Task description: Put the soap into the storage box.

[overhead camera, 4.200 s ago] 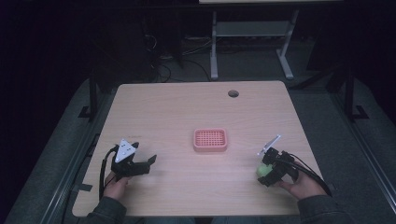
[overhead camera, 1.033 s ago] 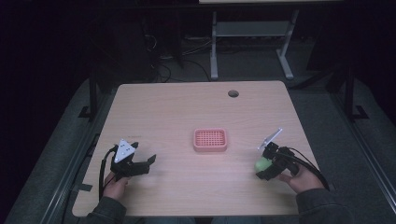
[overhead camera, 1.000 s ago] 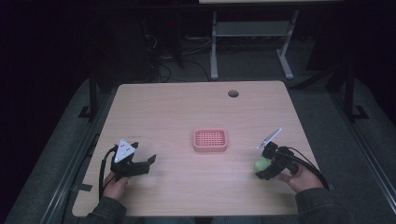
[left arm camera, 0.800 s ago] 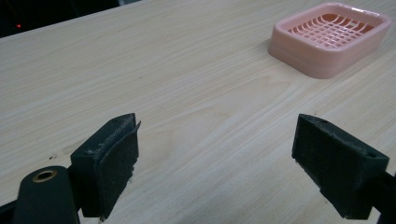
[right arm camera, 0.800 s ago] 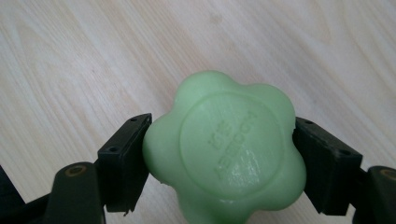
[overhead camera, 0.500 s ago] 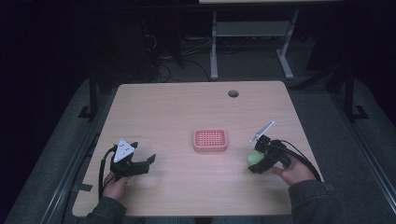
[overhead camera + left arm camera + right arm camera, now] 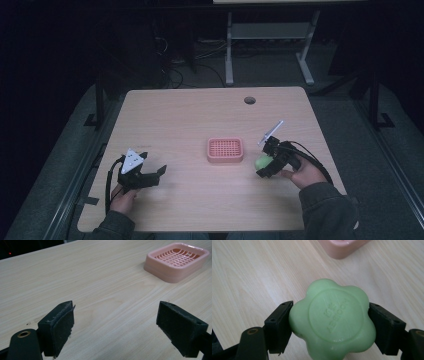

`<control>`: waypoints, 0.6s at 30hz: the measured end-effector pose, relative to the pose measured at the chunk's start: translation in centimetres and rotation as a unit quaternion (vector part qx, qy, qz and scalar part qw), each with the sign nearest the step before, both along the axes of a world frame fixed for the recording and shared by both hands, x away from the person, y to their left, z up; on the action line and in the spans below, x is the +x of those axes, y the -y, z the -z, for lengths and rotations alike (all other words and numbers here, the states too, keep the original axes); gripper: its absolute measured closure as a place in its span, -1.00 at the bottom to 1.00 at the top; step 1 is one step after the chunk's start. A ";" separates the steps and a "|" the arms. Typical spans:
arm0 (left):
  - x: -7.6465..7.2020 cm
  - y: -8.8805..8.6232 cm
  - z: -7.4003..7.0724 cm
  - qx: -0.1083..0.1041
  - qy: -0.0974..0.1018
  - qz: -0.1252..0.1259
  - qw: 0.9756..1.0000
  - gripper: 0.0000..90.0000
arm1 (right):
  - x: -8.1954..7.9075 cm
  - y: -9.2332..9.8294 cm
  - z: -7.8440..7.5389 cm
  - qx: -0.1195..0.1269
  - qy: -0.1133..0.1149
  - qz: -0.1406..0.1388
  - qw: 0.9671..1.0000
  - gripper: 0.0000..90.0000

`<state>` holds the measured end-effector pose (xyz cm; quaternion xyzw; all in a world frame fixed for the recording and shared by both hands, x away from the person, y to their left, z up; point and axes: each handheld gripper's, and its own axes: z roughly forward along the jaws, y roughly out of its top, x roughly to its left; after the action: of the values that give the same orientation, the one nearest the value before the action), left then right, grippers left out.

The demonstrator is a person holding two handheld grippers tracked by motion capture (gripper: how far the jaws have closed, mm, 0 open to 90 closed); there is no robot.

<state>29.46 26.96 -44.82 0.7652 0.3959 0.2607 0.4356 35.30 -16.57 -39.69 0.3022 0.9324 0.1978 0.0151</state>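
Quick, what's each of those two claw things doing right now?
Left gripper: open, holding nothing, above bare table.
Right gripper: shut on the green flower-shaped soap, near the pink soap dish.

The high view looks forward and down on the whole worktop [image 7: 200, 115] from the person's side. Each gripper view sits low, close behind its own jaws, facing across the wood. All three share the pink tray [image 7: 225, 150] [image 7: 176, 261] [image 7: 342, 248] at the worktop's middle.
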 end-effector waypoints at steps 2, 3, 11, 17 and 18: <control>0.0 0.0 0.0 0.000 0.000 0.000 1.000 -0.68 | 0.3 -0.4 -0.1 0.000 0.001 -0.002 1.000 -0.43; 0.0 0.0 0.0 0.000 0.000 0.000 1.000 -0.68 | 0.4 -0.5 -0.1 0.003 0.001 -0.002 1.000 -0.43; 0.1 -0.1 0.0 -0.001 0.000 -0.002 1.000 -0.68 | 1.5 -1.7 -0.2 0.001 -0.001 -0.014 1.000 -0.43; 0.1 -0.1 0.0 0.000 -0.002 -0.001 1.000 -0.68 | 2.1 -2.4 -0.5 0.000 -0.001 -0.017 1.000 -0.43; 0.1 -0.1 0.0 0.001 -0.002 -0.001 1.000 -0.68 | 2.2 -2.5 -0.5 -0.001 -0.001 -0.016 1.000 -0.43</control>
<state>29.53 27.03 -44.82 0.7657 0.3976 0.2595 0.4339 37.54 -14.07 -39.15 0.2874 0.9373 0.1970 0.0111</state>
